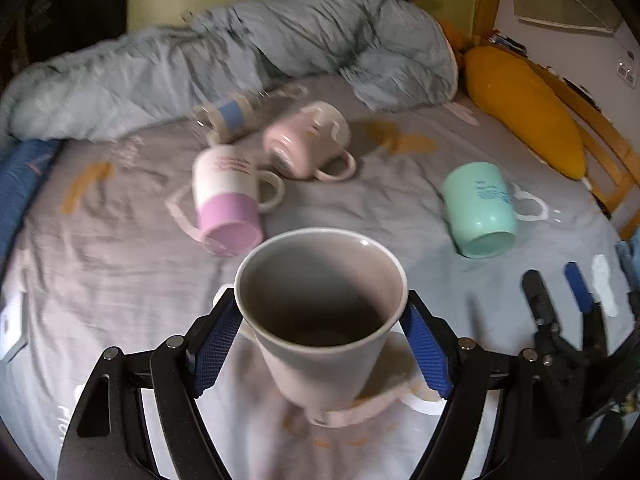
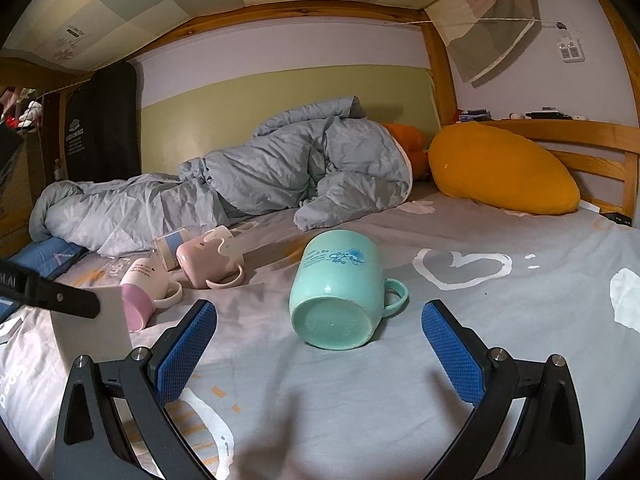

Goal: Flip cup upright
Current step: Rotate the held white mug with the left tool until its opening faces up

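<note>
My left gripper (image 1: pixel 322 320) is shut on a white cup (image 1: pixel 320 320), held upright with its mouth up, just above the bed sheet (image 1: pixel 100 280). A mint green cup (image 1: pixel 480 208) lies on its side to the right; in the right wrist view the mint green cup (image 2: pixel 340 292) lies base toward me, handle to the right. My right gripper (image 2: pixel 320 332) is open and empty, just short of the mint cup, one pad (image 2: pixel 186 352) on each side. My right gripper also shows in the left wrist view (image 1: pixel 568 292).
A white and lilac mug (image 1: pixel 228 196), a pink mug (image 1: pixel 308 140) and a blue-banded glass (image 1: pixel 228 116) lie on their sides further back. A crumpled grey duvet (image 2: pixel 240 184) and an orange pillow (image 2: pixel 504 168) lie along the far side, by the wooden bed frame (image 2: pixel 592 160).
</note>
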`<state>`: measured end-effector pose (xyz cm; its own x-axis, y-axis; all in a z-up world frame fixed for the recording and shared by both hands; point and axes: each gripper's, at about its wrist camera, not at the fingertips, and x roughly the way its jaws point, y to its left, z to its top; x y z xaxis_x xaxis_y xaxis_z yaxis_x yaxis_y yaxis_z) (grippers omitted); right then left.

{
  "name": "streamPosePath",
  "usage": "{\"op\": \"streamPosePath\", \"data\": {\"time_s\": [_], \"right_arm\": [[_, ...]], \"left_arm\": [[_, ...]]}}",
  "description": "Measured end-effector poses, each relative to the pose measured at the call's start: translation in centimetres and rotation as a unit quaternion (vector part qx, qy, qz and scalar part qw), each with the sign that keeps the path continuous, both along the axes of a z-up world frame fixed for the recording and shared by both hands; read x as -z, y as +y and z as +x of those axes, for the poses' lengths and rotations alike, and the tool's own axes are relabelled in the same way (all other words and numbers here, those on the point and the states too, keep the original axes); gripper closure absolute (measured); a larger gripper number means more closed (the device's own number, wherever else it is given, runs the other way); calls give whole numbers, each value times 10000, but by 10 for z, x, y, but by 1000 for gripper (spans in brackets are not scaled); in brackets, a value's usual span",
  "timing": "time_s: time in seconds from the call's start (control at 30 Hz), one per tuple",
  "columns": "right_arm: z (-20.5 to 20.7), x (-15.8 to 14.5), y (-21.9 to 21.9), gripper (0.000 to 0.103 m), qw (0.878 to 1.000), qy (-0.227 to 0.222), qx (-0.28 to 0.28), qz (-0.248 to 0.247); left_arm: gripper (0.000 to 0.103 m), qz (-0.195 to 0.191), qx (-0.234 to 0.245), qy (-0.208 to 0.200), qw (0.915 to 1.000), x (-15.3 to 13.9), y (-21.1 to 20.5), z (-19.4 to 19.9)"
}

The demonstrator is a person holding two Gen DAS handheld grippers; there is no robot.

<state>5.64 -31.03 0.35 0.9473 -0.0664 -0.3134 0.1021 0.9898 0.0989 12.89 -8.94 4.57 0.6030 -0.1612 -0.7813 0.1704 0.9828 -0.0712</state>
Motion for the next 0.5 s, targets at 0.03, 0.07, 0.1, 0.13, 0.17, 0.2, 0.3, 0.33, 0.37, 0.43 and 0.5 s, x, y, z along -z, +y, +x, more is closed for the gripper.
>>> {"op": "streamPosePath", "data": {"time_s": [0.03,0.07,0.1,0.13,0.17,0.2,0.3,0.33,0.37,0.43,0.5], "right_arm": [[0,0,-1,0,10000,-4,15,5],[0,0,-1,0,10000,0,22,7],[0,0,-1,0,10000,5,23,6],[1,0,-1,0,10000,17,28,6],[1,0,-1,0,10000,21,27,5],[1,0,-1,0,10000,29,27,7],[2,1,-2,0,10000,35,34,20],[2,1,-3,0,10000,41,44,41],[2,2,-3,0,10000,41,46,53],[2,2,-6,0,9999,51,69,90],[3,3,-6,0,9999,71,79,102]], "left_arm": [[25,-2,-14,-99,10000,0,2,-2],[25,-33,-19,-173,9998,1,6,-5],[25,-117,-19,-306,9995,1,9,-6],[25,-213,-7,-439,9988,2,12,-8],[25,-272,12,-527,9982,3,13,-10],[25,-299,44,-599,9977,6,14,-10],[25,-228,131,-736,9969,15,11,-9],[25,-224,138,-830,9962,17,10,-10],[25,-248,131,-946,9951,18,10,-12],[26,-306,156,-1164,9926,18,10,-16],[26,-356,225,-1351,9899,16,9,-19]]}}
